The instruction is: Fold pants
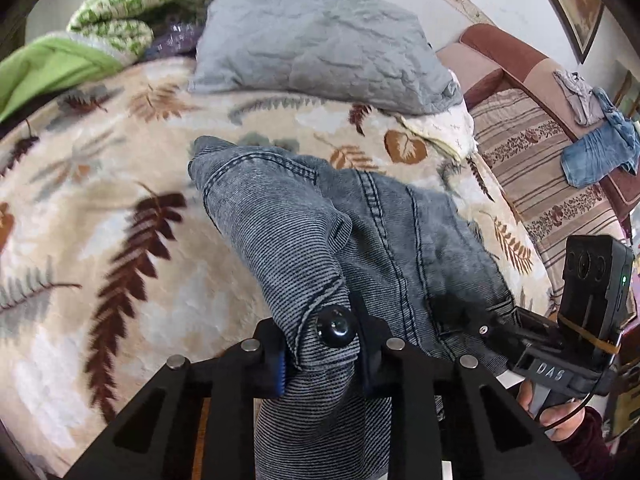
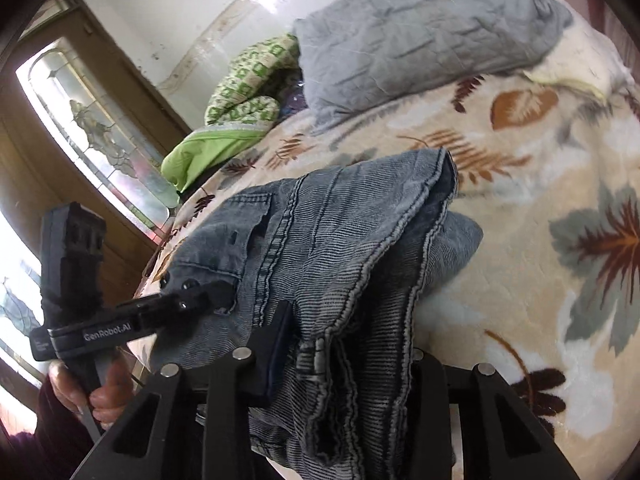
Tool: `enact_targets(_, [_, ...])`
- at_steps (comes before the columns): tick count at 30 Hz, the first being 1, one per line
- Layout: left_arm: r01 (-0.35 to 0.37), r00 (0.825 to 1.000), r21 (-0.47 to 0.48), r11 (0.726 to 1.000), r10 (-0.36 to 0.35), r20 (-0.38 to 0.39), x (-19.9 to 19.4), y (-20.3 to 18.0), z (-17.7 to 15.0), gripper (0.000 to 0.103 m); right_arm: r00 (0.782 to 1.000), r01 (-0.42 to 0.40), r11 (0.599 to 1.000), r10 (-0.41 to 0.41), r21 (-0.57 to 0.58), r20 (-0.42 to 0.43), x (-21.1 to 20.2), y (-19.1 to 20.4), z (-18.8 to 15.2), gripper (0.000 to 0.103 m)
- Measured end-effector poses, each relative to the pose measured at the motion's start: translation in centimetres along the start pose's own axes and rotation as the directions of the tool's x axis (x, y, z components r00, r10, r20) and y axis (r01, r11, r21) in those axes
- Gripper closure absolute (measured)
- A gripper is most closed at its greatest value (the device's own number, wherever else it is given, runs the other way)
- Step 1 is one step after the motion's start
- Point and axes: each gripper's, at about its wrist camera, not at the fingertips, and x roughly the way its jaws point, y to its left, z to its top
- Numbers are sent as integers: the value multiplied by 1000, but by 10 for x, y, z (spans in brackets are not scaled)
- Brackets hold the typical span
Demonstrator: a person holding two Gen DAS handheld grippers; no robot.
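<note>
Grey-blue denim pants (image 1: 380,232) hang bunched above a leaf-patterned blanket (image 1: 120,200). My left gripper (image 1: 324,360) is shut on the waistband just below its black button (image 1: 334,326). In the right wrist view the pants (image 2: 340,220) drape over my right gripper (image 2: 344,360), which is shut on a fold of denim; its right finger is hidden under the cloth. Each view also shows the other gripper pinching the denim: the right gripper (image 1: 480,328) at the lower right, the left gripper (image 2: 192,296) at the left, both held by a person's hands.
A grey pillow (image 1: 320,40) and a green checked quilt (image 1: 132,4) lie at the far end of the bed. A striped sofa (image 1: 532,152) with a blue garment (image 1: 596,152) stands on the right. A wooden door with a glass pane (image 2: 92,120) is at the left.
</note>
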Motion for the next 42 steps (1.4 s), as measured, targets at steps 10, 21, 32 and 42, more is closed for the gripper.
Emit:
enact_targets(10, [-62, 993, 45, 997, 57, 99, -36, -7, 26, 76, 989, 12, 993, 6, -116, 148, -14, 41, 24, 66])
enact_targets(21, [-129, 977, 106, 986, 108, 186, -54, -26, 67, 76, 964, -2, 989, 41, -149, 262, -25, 55, 67, 66])
enact_targets(32, [-150, 969, 134, 980, 119, 215, -38, -43, 95, 76, 951, 16, 991, 27, -134, 309, -29, 37, 94, 66])
enact_targets(42, [-181, 966, 140, 973, 150, 211, -13, -45, 108, 76, 955, 18, 995, 13, -101, 297, -15, 14, 108, 66])
